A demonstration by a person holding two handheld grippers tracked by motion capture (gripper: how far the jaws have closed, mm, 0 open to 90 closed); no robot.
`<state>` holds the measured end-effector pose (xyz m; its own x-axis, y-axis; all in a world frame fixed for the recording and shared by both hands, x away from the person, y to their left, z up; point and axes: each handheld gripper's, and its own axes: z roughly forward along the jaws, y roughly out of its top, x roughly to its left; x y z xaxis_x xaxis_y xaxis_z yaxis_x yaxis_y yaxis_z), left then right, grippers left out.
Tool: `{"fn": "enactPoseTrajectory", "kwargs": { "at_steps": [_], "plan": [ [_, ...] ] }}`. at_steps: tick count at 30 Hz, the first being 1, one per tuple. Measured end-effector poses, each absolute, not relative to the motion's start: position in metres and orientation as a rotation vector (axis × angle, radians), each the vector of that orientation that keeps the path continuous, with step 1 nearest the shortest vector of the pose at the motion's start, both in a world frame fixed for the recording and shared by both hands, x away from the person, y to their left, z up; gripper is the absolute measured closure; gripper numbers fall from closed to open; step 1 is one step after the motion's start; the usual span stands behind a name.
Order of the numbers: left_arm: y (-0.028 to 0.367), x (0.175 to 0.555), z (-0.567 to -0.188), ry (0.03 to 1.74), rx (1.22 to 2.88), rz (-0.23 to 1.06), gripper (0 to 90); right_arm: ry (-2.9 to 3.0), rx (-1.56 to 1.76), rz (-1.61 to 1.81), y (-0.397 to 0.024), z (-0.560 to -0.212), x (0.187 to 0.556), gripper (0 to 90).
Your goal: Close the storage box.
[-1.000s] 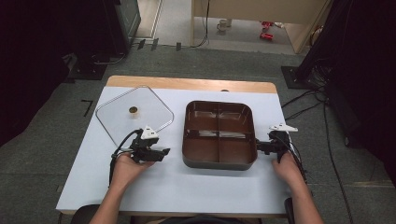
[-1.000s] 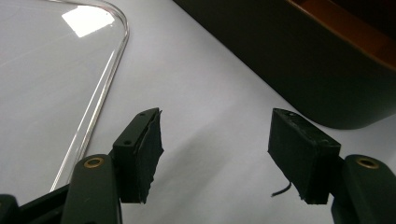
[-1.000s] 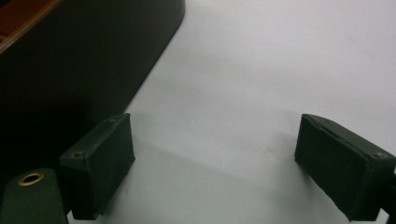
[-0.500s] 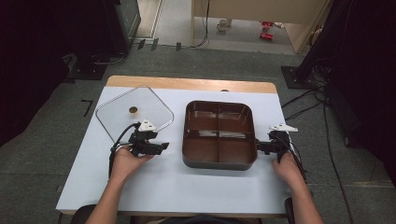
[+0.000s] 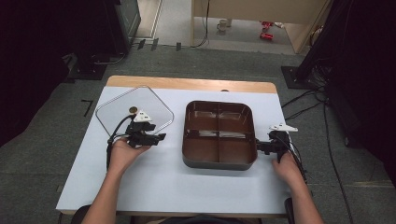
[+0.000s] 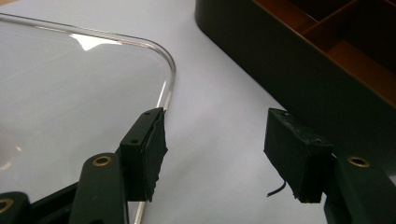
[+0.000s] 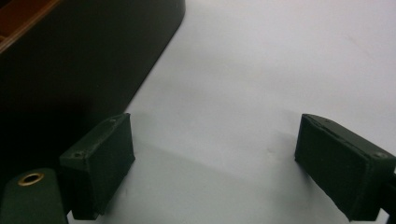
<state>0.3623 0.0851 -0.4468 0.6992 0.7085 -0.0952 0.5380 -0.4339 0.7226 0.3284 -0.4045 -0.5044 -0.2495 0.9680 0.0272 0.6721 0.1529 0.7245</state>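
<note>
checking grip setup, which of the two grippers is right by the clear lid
The left gripper: one open jaw sits at the clear lid's corner edge. The right gripper is beside the brown tray instead.

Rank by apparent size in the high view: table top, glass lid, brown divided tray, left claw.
1. table top
2. brown divided tray and glass lid: look about alike, not ranked
3. left claw, clearly smallest

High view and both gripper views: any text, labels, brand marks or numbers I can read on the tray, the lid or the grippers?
None can be read.
Brown divided tray: no print visible on its walls or compartments.
Clear lid: no marking; the small round knob on it is too small to show any.
Left gripper and right gripper: plain black jaws, no lettering.
Red items on the floor beyond the table: too small and blurred to read.
</note>
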Motion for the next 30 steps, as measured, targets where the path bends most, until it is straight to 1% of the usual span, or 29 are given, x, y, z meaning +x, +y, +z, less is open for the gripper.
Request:
{"fn": "enactPoseTrajectory", "kwargs": {
  "at_steps": [11,16,22,30],
  "plan": [
    [0.098,0.385,-0.444,0.994,2.128,0.298,40.1,1.988,1.558,0.878,-0.405,-0.504,0.328,11.2],
    [0.106,0.394,-0.443,1.020,2.112,0.323,40.9,1.988,1.559,0.878,-0.405,-0.504,0.328,11.2],
    [0.114,0.411,-0.440,1.050,2.097,0.325,41.0,1.988,1.558,0.877,-0.404,-0.504,0.328,11.3],
    [0.123,0.421,-0.435,1.083,2.095,0.334,40.0,1.987,1.557,0.879,-0.404,-0.504,0.328,11.2]
  ]
}}
